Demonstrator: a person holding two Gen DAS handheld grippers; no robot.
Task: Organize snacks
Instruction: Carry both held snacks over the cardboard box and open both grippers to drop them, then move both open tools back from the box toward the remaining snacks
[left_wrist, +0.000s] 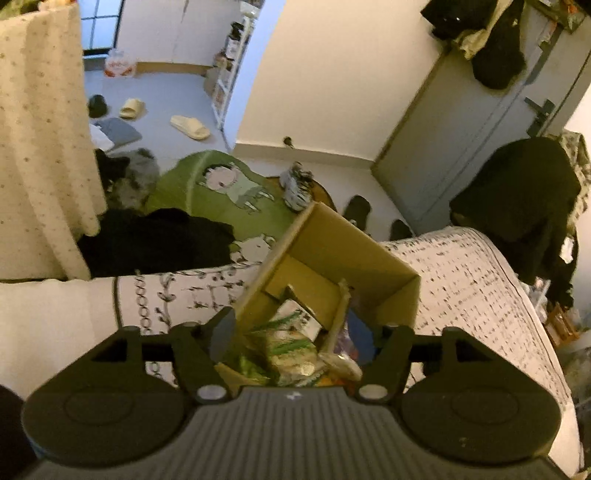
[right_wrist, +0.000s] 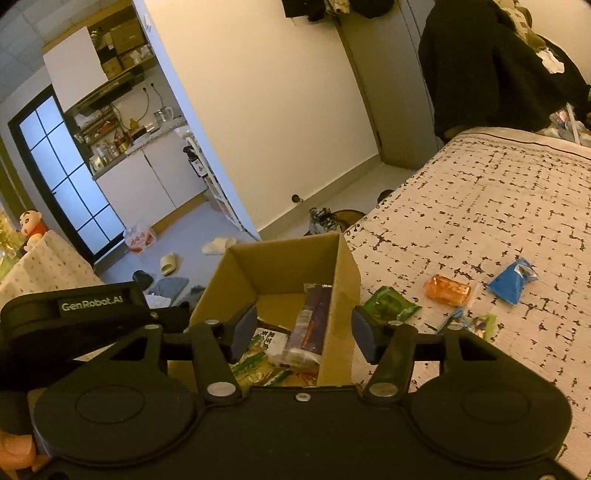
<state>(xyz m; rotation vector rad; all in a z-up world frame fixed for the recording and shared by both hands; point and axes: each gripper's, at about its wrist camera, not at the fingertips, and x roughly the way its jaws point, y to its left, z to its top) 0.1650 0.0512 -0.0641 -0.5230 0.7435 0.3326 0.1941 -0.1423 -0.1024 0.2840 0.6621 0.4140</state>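
An open cardboard box (left_wrist: 332, 243) stands on the patterned bedspread (left_wrist: 461, 280). Several snack packets lie inside it, among them green and white ones (left_wrist: 291, 339). My left gripper (left_wrist: 301, 338) hangs open just above them, its pads touching nothing. In the right wrist view the box (right_wrist: 280, 266) holds a dark purple packet (right_wrist: 314, 317) that leans on its right wall. My right gripper (right_wrist: 303, 332) is open astride that wall, with nothing gripped. On the bed to the right lie a green packet (right_wrist: 389, 304), an orange packet (right_wrist: 448, 290), a blue packet (right_wrist: 511, 280) and small wrappers (right_wrist: 476, 323).
The left gripper's body (right_wrist: 74, 310) sits close at the box's left. The bed's edge drops to a floor with a green rug (left_wrist: 207, 192), slippers (left_wrist: 190, 127), shoes (left_wrist: 297, 184) and dark clothes (left_wrist: 155, 240). A dark coat (right_wrist: 487, 66) hangs behind the bed.
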